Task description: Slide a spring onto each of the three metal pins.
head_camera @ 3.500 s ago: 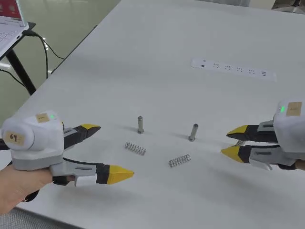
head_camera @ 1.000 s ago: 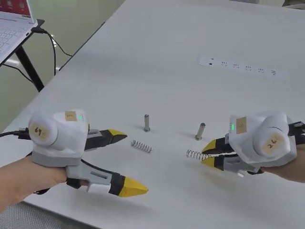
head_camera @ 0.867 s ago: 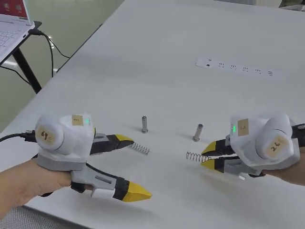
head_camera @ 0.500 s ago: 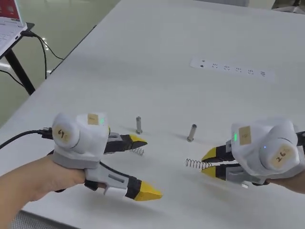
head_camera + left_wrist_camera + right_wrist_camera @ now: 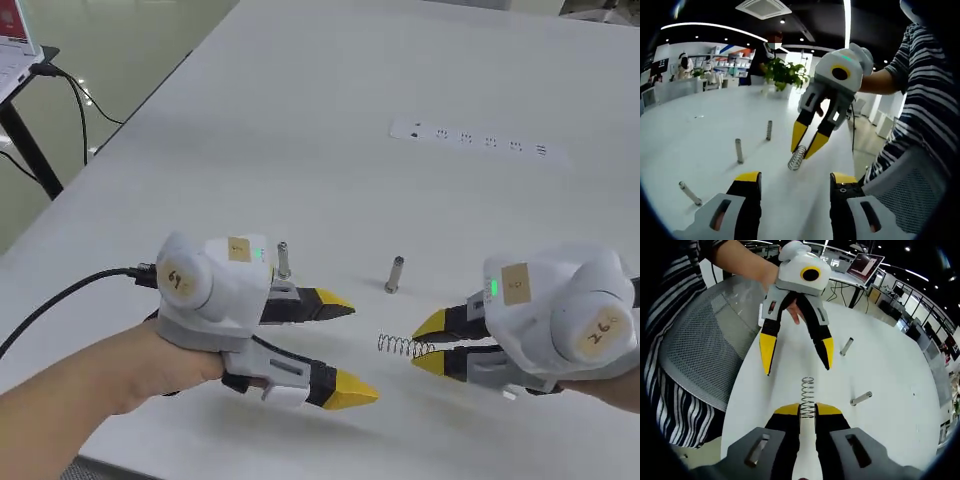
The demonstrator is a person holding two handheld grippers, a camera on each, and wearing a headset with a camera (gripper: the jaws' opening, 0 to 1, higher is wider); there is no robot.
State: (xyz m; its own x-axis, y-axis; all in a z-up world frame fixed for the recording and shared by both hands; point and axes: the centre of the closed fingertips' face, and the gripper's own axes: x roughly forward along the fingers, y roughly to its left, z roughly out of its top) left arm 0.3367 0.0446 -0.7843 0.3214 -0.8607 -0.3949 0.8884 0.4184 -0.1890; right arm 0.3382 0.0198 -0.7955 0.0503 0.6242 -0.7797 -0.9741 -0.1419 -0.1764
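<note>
The right gripper point(image 5: 425, 345) has its yellow-tipped jaws pinched almost together on one end of a spring point(image 5: 398, 346). The rest of the coil sticks out sideways toward the left gripper point(image 5: 350, 348). 3.5 s ago this spring lay loose on the white table point(image 5: 330, 120) in front of the pins, and the right gripper sat off to the side with its jaws apart. By a second ago the spring was already in the grip, and it is held the same way now. In the right gripper view the spring point(image 5: 808, 390) rises straight from between the gripper's own tips, pointing at the left gripper point(image 5: 797, 355). I cannot tell whether its free end touches the table.

The left gripper's jaws are spread wide and hold nothing. It has come across from the far left. 3.5 s ago its tips stopped well short of the first metal pin point(image 5: 283, 260). Now its upper tip lies past that pin, between it and the second metal pin point(image 5: 395, 274), near the spring's free end but apart from it. The spot where another loose spring lay beside the first pin is now covered by the left gripper's upper jaw.

In the left gripper view two pins stand upright behind the held spring point(image 5: 797, 157). A third pin point(image 5: 690, 193) slants at the edge, and I cannot tell whether it is standing or lying. A power strip point(image 5: 470, 142) lies well behind the pins.
</note>
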